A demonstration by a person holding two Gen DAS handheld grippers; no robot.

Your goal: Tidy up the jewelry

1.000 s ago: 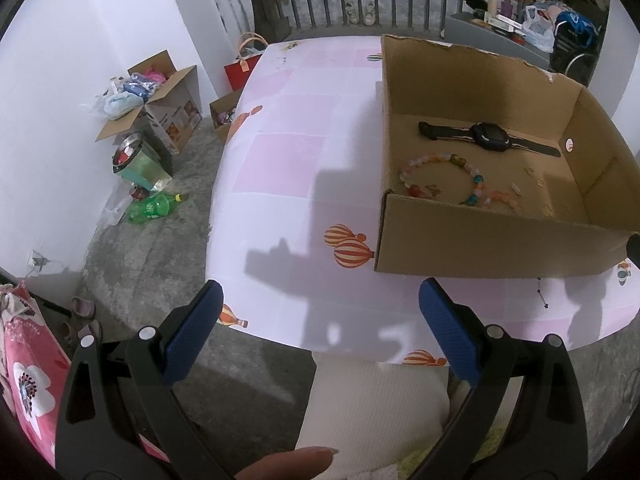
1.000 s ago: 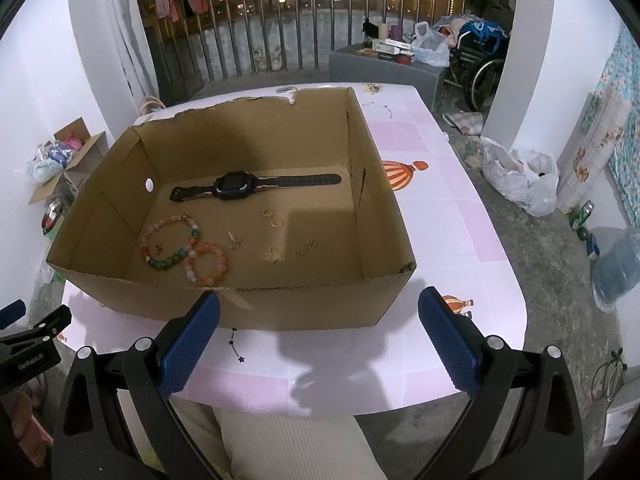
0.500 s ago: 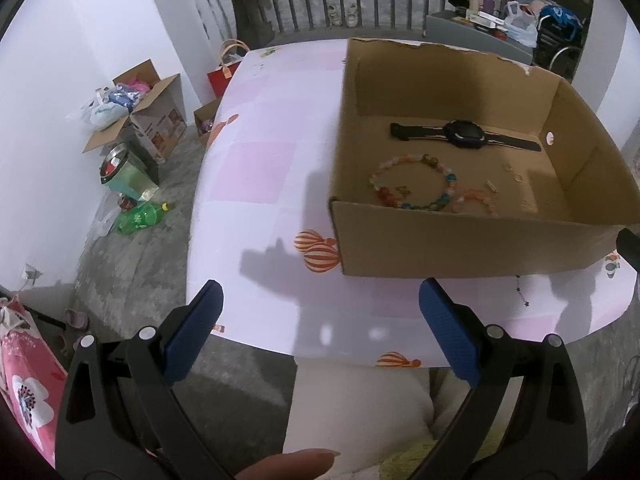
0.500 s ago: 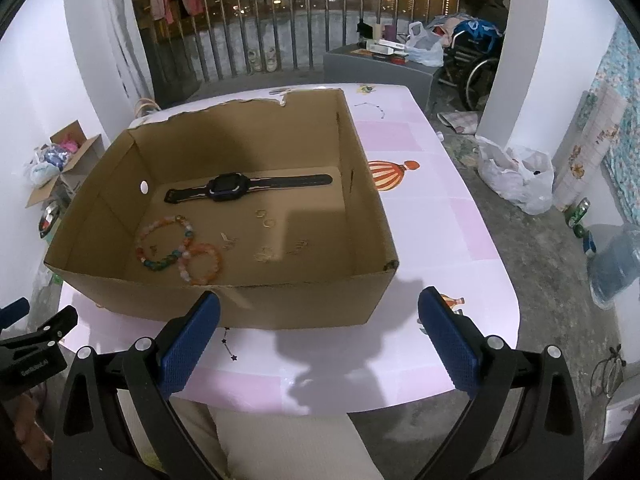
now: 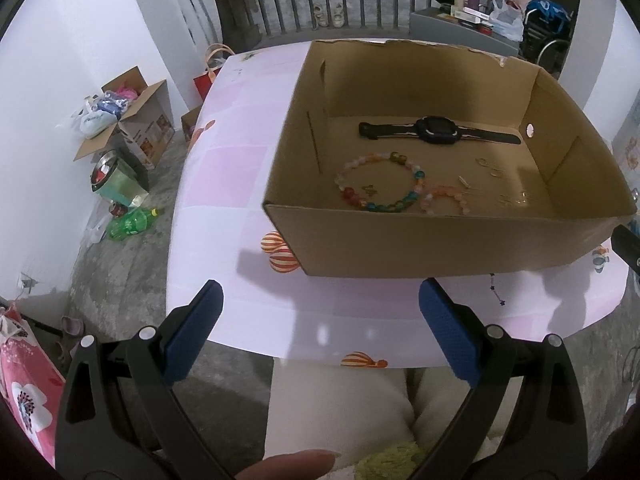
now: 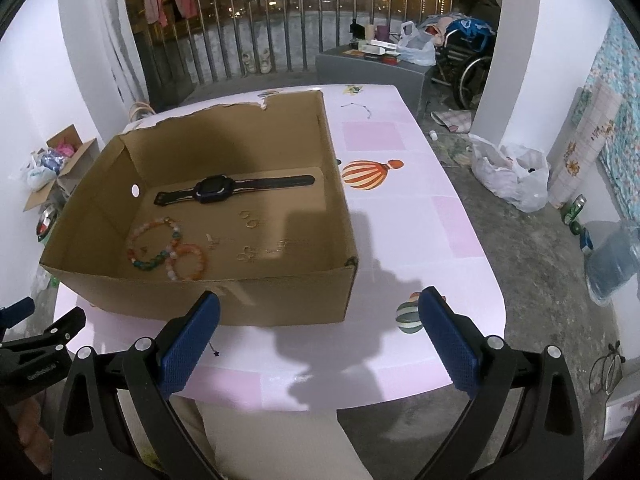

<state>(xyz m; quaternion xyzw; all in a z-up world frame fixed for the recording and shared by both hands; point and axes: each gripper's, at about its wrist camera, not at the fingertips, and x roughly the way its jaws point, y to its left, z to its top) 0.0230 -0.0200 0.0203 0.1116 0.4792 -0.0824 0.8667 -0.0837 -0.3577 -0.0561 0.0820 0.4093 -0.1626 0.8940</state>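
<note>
An open cardboard box [image 5: 440, 240] [image 6: 280, 300] stands on the pink table. Inside lie a black watch [image 5: 436, 134] [image 6: 224, 191], a multicolour bead bracelet [image 5: 380, 186] [image 6: 154, 246], a smaller orange bead bracelet [image 5: 444, 199] [image 6: 188, 266] and small gold earrings [image 5: 490, 168] [image 6: 252, 220]. A thin dark necklace [image 5: 496, 290] [image 6: 214, 350] lies on the table in front of the box. My left gripper [image 5: 320, 332] and right gripper [image 6: 318, 336] are both open and empty, held just off the table's near edge.
The table [image 5: 224, 184] [image 6: 420, 220] has a pink cloth with balloon prints. Another thin chain [image 6: 356, 107] lies at the far side. Boxes and bottles [image 5: 120, 128] stand on the floor at left; bags and a water jug [image 6: 612, 260] at right.
Both grippers have pulled back from the box. The left view has swung right, so the box sits more central; the right view has swung right, so the box sits further left.
</note>
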